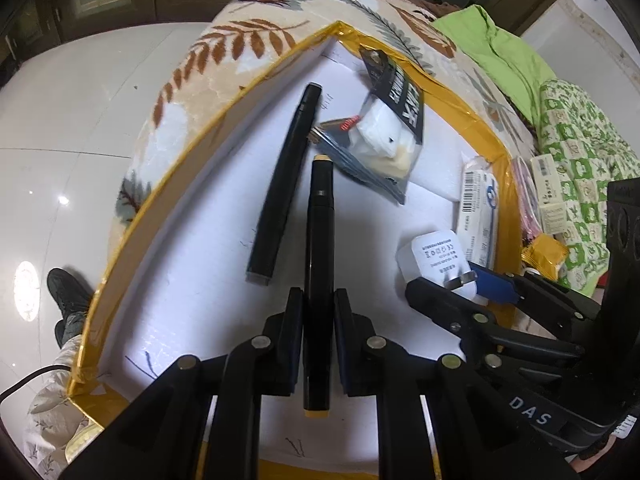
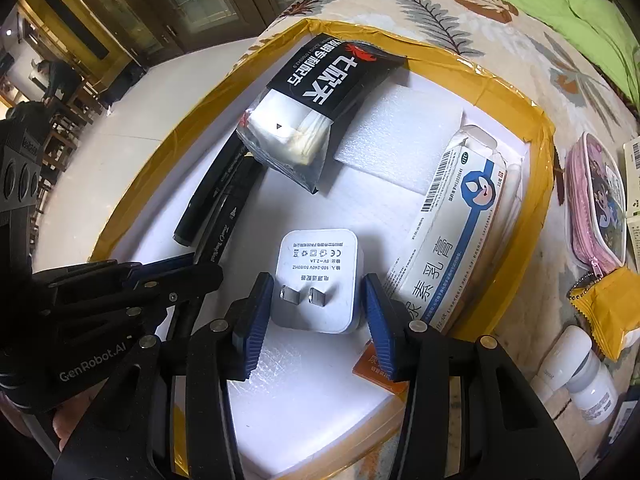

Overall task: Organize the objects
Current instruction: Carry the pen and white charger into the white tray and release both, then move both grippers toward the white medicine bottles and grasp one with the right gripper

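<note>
The left gripper (image 1: pixel 318 312) pinched one black marker (image 1: pixel 319 248) with tan end caps, its pads pressed on the barrel, inside the shallow white tray (image 1: pixel 192 280) with a yellow taped rim. A second black marker (image 1: pixel 286 184) lay just left of the held one, angled toward the tray's far corner, so there were two markers in all.

The right gripper (image 2: pixel 316 312) stood part-way spread around one white plug adapter (image 2: pixel 318 276), prongs up; whether its blue pads (image 2: pixel 256 320) touched the adapter could not be told.

Beyond lay one clear packet with a black label (image 2: pixel 316 108), resting partly on the markers' far ends, one white foam pad (image 2: pixel 396 136), and one long white and blue box (image 2: pixel 448 232) against the tray's right wall. A small orange card (image 2: pixel 376 372) sat at the near edge.

Bare tray floor showed near the left rim and in front of the adapter.

Outside the tray, on the leaf-patterned blanket (image 2: pixel 460 12) to the right, were one pink zip pouch (image 2: pixel 600 208), one yellow snack packet (image 2: pixel 612 312) and two white bottles (image 2: pixel 576 368).
</note>
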Available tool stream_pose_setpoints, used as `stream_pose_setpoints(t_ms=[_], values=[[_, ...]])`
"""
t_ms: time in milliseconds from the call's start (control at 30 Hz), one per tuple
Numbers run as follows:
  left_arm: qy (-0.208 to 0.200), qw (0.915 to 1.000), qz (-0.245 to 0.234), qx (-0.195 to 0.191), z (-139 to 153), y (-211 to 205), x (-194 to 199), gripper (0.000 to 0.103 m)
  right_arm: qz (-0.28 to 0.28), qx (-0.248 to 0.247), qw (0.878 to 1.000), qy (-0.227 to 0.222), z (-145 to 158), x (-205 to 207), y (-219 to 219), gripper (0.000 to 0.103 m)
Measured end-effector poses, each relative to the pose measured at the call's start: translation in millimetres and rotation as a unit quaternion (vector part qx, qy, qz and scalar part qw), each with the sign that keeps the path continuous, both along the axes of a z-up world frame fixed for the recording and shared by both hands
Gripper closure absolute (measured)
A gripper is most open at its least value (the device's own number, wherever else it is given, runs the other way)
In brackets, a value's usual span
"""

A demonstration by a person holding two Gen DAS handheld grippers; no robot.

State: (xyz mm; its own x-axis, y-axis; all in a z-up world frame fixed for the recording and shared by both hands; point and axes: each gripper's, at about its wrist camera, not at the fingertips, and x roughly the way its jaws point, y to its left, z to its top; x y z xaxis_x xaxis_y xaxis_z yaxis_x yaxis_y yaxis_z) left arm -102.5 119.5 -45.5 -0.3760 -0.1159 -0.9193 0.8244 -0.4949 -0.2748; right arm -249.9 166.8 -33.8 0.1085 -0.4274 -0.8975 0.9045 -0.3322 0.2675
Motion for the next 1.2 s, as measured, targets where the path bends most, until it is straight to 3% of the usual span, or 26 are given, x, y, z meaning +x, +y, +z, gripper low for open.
stream_pose_setpoints(t_ms=[267,400,533,767,833,967,1100,1200], values=[[0.012,0.9998,0.007,0.011,-1.2,-2.5,5.6,0.087,0.042,-0.016,0.999,-0.002,2.4,1.3,2.4,0.056],[0.024,0.9996,0.006,0.014,3.3,4.6,7.2,0.067,0.054,-0.029,0.998,-0.002,11.3,3.0,9.4,0.056],[0.045,0.9984,0.003,-0.034,22.8,18.5,10.8,0.045,0.051,-0.070,0.996,-0.015,36.4,-2.3,29.8,0.056],[0.074,0.9916,0.015,-0.105,52.1,41.2,15.4,0.044,0.014,-0.121,0.991,-0.046,69.5,-34.4,106.7,0.056],[0.112,0.9865,0.044,-0.112,63.4,57.2,18.8,0.044,-0.006,-0.120,0.992,-0.045,67.6,-44.7,133.0,0.056],[0.184,0.9785,0.029,-0.088,80.2,88.7,-7.0,0.044,-0.043,-0.105,0.993,-0.019,52.2,-70.8,183.3,0.056],[0.167,0.9820,-0.030,-0.082,99.1,126.3,-72.7,0.035,-0.081,-0.084,0.993,-0.011,32.7,-95.7,220.9,0.056],[0.152,0.9823,-0.066,-0.087,95.0,151.5,-105.8,0.035,-0.101,-0.072,0.992,0.009,30.2,-110.5,245.6,0.056]])
